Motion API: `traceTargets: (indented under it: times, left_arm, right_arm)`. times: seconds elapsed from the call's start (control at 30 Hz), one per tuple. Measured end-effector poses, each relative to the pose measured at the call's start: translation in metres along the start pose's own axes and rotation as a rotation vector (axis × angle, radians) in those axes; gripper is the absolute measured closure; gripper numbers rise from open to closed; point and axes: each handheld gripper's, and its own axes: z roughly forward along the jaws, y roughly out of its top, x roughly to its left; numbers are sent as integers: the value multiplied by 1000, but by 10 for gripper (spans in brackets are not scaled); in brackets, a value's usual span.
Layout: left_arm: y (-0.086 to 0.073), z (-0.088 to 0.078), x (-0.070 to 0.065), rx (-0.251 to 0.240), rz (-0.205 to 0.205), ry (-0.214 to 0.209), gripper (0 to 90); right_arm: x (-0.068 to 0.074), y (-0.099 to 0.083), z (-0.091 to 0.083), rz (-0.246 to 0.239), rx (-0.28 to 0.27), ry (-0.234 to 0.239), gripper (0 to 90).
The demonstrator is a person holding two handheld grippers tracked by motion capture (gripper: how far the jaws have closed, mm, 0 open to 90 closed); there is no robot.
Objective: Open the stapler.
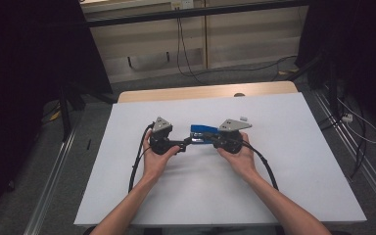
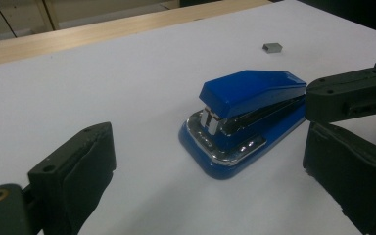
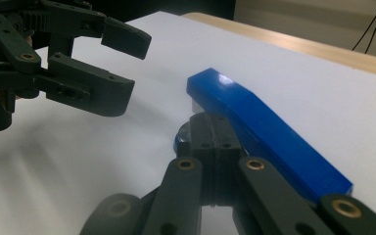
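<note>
- The stapler (image 2: 247, 120) is laid mid-table, long axis running between both grippers.
- The right gripper (image 3: 214, 142) is seen closed, jaws together beside the stapler's rear end.
- The left gripper (image 2: 205, 181) is held open, facing the stapler's front end.

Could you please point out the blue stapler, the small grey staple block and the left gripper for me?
Blue stapler (image 2: 254, 90), left gripper view, on its top cover.
Small grey staple block (image 2: 272, 47), left gripper view, on its top.
Left gripper (image 3: 127, 66), right gripper view, between its fingertips.
</note>
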Motion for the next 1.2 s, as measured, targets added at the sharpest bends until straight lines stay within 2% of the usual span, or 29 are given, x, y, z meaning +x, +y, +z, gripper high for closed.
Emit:
traceTargets:
  times: [0.03,0.17,0.23,0.3,0.37,0.53,0.57,0.6,0.7,0.83,0.87,0.9,0.93,1.07,1.1,1.2]
  left_arm:
    - [0,0,0,2,10,3,55]
    - [0,1,-1,2,33,16,48]
    - [-2,2,-1,20,41,18,51]
    - [-2,3,0,24,45,16,63]
    - [-3,4,1,29,38,22,127]
    - [-5,7,4,42,11,26,171]
    - [-5,7,4,43,9,22,227]
    - [-5,8,4,48,15,21,227]
    - [-6,9,3,51,10,-3,334]
    - [-5,9,1,64,14,-11,409]
    - [-5,9,1,68,16,-11,445]
    - [-5,9,1,68,15,-16,527]
    - [-5,9,1,68,21,-22,527]
    - [-5,9,0,61,22,-31,729]
    - [-5,9,1,60,20,-36,729]
    - [-5,11,0,68,44,-35,849]
  right_arm:
    - [0,-1,3,-4,17,-7,900]
    - [0,-1,7,18,11,-9,900]
    - [4,-4,11,-20,57,-7,900]
    - [4,-5,11,-18,61,-6,900]
    - [4,-3,11,-21,57,-8,900]
    - [3,-3,14,-30,79,-16,900]
    - [2,-4,16,-35,93,-19,900]
    - [2,-4,16,-35,93,-19,900]
    - [1,-3,18,-38,103,-26,900]
    - [0,-3,20,-38,112,-35,900]
    - [0,-3,20,-37,115,-35,900]
    - [-1,-3,21,-43,124,-39,900]
    - [-1,-3,21,-43,124,-39,900]
    - [-2,-4,23,-41,136,-37,900]
    - [-2,-3,23,-43,142,-36,900]
    - [-3,-3,24,-36,151,-41,900]
